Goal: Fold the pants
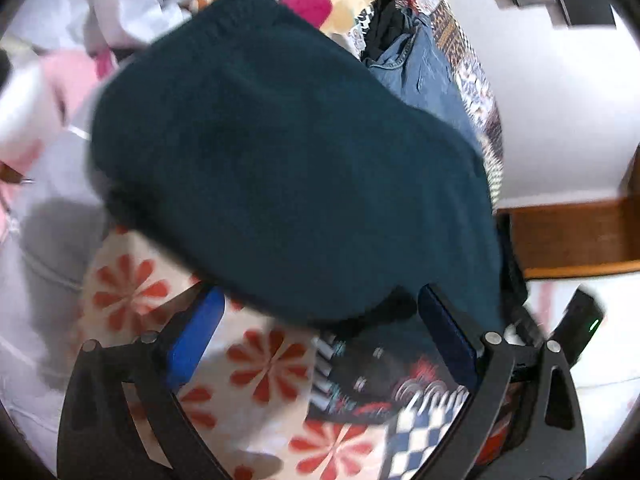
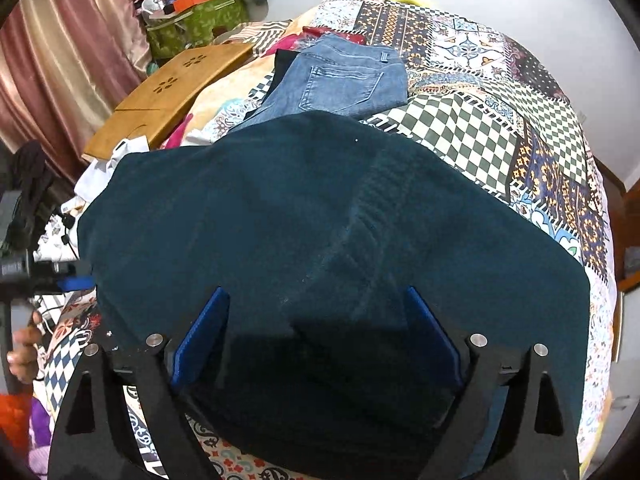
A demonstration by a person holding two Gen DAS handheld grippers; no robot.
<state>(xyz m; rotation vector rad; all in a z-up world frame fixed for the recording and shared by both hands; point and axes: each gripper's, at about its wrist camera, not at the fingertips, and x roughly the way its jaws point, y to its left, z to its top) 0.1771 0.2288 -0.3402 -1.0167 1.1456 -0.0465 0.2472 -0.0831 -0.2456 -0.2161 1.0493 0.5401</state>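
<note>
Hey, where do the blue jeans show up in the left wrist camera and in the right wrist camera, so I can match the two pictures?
Left wrist view: the blue jeans lie at upper right, beyond the far edge of the dark teal pants.
Right wrist view: the blue jeans lie at top center, beyond the dark teal pants.
Shared landmark: the patchwork bedspread under the jeans.

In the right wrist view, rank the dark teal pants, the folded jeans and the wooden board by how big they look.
1. Dark teal pants, clearly largest, though nearest the camera.
2 and 3. Folded jeans and wooden board look about alike; I won't rank them.
</note>
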